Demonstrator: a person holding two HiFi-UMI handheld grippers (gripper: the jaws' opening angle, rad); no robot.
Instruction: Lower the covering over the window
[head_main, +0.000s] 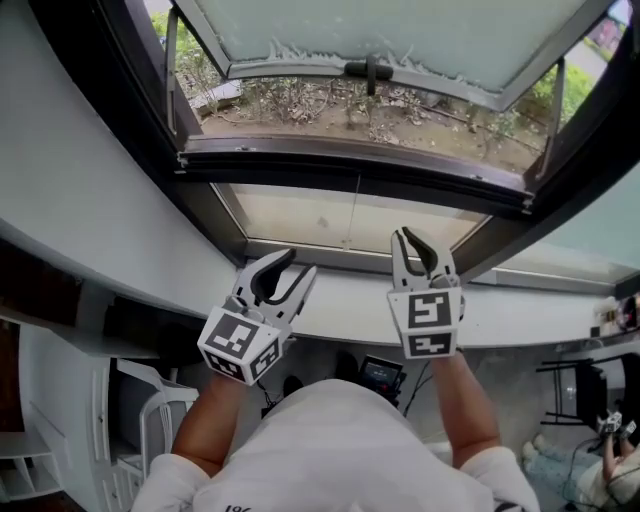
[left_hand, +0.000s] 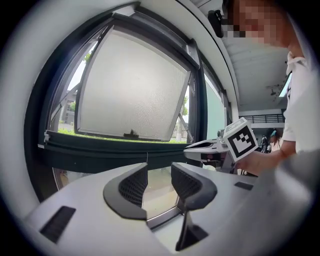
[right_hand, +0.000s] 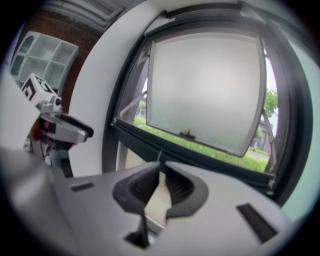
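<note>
The window's frosted sash (head_main: 400, 40) is swung outward, its black handle (head_main: 368, 70) on the lower rail. No blind or shade shows in any view. A thin cord (head_main: 356, 215) hangs in front of the lower fixed pane (head_main: 300, 215). My left gripper (head_main: 290, 268) is held level before the white sill (head_main: 340, 300), jaws wide apart and empty; the cord (left_hand: 147, 157) shows just beyond them. My right gripper (head_main: 420, 245) is to the right of the cord, jaws drawn close with a narrow gap. In the right gripper view the cord (right_hand: 159, 155) lines up with that gap (right_hand: 161, 172), apart from the pads.
Dark window frame (head_main: 210, 200) surrounds the opening, with grass and bushes outside. Below the sill are a white chair (head_main: 150, 410) at left and a black device (head_main: 380, 375) on the floor. White shelving (right_hand: 40, 55) stands to the left. Another person (head_main: 610, 460) is at lower right.
</note>
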